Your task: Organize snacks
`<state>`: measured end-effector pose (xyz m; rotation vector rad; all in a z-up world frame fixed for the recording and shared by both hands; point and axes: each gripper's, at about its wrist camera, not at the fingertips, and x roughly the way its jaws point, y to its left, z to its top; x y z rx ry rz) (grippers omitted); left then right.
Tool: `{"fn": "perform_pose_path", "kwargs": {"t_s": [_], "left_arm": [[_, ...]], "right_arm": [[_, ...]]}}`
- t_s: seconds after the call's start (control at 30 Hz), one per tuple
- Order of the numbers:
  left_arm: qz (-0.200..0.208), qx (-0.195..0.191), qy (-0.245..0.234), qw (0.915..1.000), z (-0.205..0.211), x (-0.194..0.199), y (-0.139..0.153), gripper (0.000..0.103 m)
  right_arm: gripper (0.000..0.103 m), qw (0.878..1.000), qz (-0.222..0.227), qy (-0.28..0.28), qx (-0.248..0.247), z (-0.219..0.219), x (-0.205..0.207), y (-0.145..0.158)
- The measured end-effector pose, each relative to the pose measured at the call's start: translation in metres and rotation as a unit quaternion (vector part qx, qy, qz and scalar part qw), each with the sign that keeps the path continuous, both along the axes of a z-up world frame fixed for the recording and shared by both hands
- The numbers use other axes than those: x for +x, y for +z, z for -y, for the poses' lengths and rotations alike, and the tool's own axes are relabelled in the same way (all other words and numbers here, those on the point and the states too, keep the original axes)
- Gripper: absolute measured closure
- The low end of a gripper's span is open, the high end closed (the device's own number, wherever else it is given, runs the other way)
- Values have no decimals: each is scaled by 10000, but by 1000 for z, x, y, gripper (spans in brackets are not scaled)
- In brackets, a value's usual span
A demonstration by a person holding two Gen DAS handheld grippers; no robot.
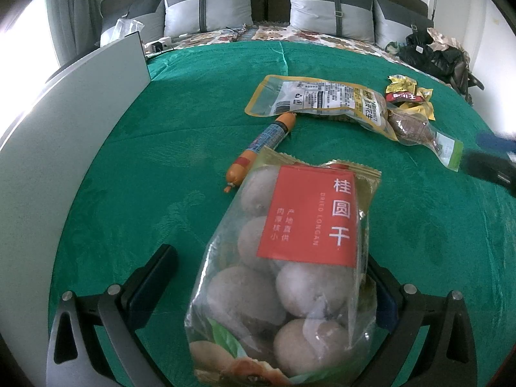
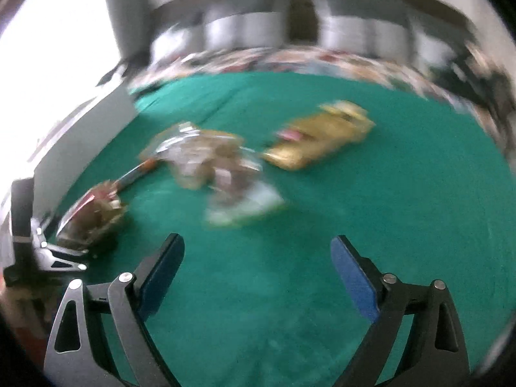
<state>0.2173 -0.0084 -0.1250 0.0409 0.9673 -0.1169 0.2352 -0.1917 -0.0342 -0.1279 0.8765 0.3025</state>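
Observation:
A clear bag of dried longan [image 1: 290,274] with a red label lies between the fingers of my left gripper [image 1: 271,254], which is open. Its left finger [image 1: 151,277] stands apart from the bag and the right one is partly hidden behind it. The blurred right wrist view shows the same bag [image 2: 93,216] at the left gripper's tip. An orange sausage [image 1: 258,142], a yellow-edged peanut bag [image 1: 322,100], a vacuum-packed brown snack [image 1: 416,129] and small yellow packets [image 1: 409,93] lie further back on the green cloth [image 1: 193,113]. My right gripper [image 2: 257,240] is open and empty above the cloth.
A white box wall [image 1: 80,96] stands along the left edge of the cloth. Grey pillows [image 1: 209,3] and a floral cover lie behind. Dark bags [image 1: 432,51] sit at the back right. The right gripper's tip [image 1: 490,164] shows at the right edge.

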Motion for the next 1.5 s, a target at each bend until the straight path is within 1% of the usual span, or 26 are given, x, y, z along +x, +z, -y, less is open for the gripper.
{"fn": "perform_pose_path", "kwargs": {"t_s": [0.07,0.13,0.23,0.3,0.33,0.4,0.43,0.47,0.5,0.53,0.57,0.63,0.77,0.87,0.93,1.07,1.2,1.3,1.33,1.4,1.43,1.47,1.5], "left_arm": [[2,0,-1,10000,0,0,0,0],[2,1,-2,10000,0,0,0,0],[2,-1,0,10000,0,0,0,0],[2,-1,-1,10000,0,0,0,0],[2,-2,-1,10000,0,0,0,0],[3,-1,-1,10000,0,0,0,0],[3,-1,0,10000,0,0,0,0],[3,0,-1,10000,0,0,0,0],[2,0,-1,10000,0,0,0,0],[3,1,0,10000,0,0,0,0],[3,-1,0,10000,0,0,0,0],[3,-1,-2,10000,-1,0,0,0],[4,0,-4,10000,-1,0,0,0],[5,2,-2,10000,-1,0,0,0],[5,2,-4,10000,-1,0,0,0],[5,0,-9,10000,-1,0,0,0],[7,3,-8,10000,-1,-1,0,0],[7,0,-11,10000,-1,-1,0,0],[6,0,-11,10000,-1,0,-1,0],[7,0,-12,10000,-1,-1,-1,0],[7,0,-12,10000,-1,-1,-1,0],[7,0,-12,10000,-1,-1,-1,0],[7,0,-12,10000,-1,-1,-1,0]], "right_arm": [[9,9990,-155,156,-379,-27,27,-3],[9,9981,-329,167,-497,-41,50,-11],[9,9957,-685,-100,-619,-48,75,-29],[10,9947,-799,-173,-626,-45,78,-36],[11,9939,-942,-189,-543,-45,81,-41],[13,9939,-958,-223,-505,-39,76,-43],[22,9943,-921,-239,-480,-34,73,-41],[40,9945,-896,-258,-479,-30,69,-39],[54,9945,-879,-288,-496,-24,69,-36],[69,9941,-923,-322,-476,-19,68,-34],[72,9938,-1015,-332,-293,-13,65,-33],[76,9937,-1052,-347,-158,-6,64,-34],[85,9950,-938,-339,-106,4,41,-35],[87,9955,-897,-296,-12,11,23,-35],[87,9959,-874,-214,22,16,5,-36],[87,9966,-801,-154,-94,27,-28,-37],[87,9968,-750,-278,22,38,-54,-35],[86,9975,-547,-447,80,43,-71,-39],[82,9977,-489,-469,94,43,-74,-40],[64,9975,-429,-542,178,45,-77,-46],[44,9975,-374,-559,201,45,-77,-46],[27,9975,-361,-580,183,46,-78,-46],[27,9974,-366,-600,158,47,-78,-47]]}}
